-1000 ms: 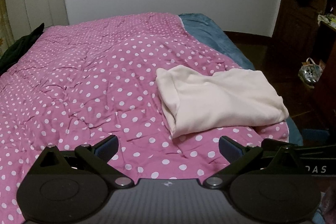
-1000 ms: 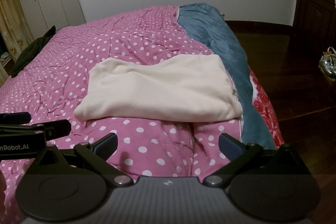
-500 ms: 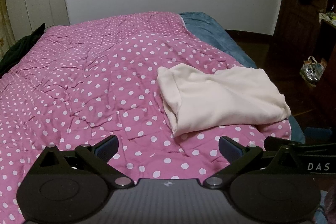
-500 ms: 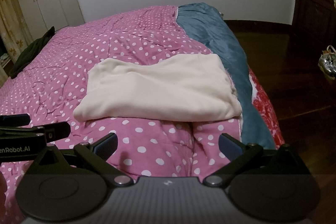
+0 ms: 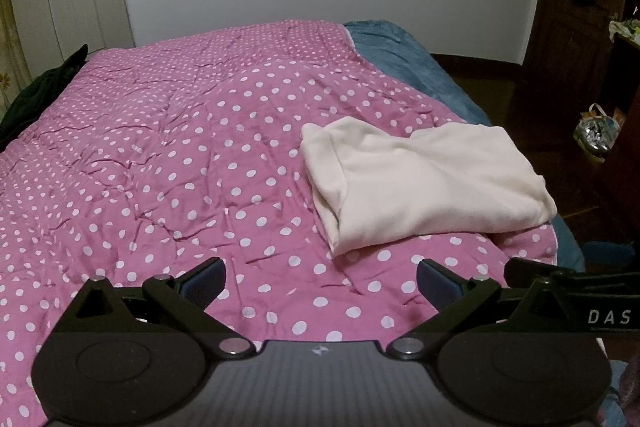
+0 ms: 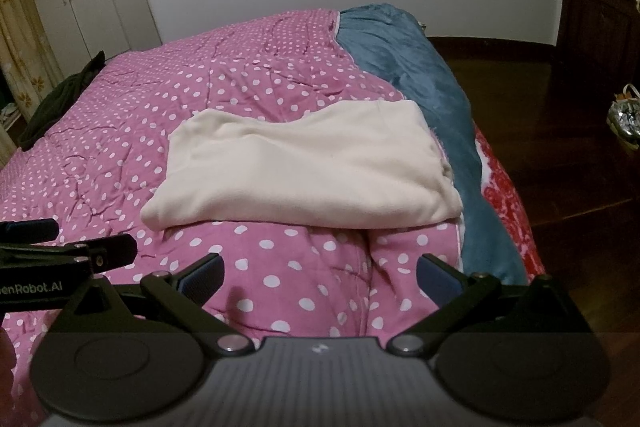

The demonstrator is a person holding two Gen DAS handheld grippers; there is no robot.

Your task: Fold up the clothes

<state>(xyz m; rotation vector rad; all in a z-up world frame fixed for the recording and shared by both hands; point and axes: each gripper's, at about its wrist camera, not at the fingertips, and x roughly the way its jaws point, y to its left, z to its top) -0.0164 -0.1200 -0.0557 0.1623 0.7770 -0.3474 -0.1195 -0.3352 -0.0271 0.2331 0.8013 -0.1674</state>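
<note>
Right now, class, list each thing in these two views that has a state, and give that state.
Cream fabric garment: folded, lying flat on the quilt.
Pink polka-dot quilt: spread out, wrinkled.
Teal plush blanket: rumpled along the bed's edge.
Left gripper: open, empty.
Right gripper: open, empty.

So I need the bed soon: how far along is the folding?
Looks mostly done: the cream garment lies folded into a compact stack on the pink quilt, near its right edge. Nothing is in hand: the left gripper and right gripper are both open and short of it. A dark garment lies unfolded at the bed's far left; whether it belongs to the job is unclear.
</note>
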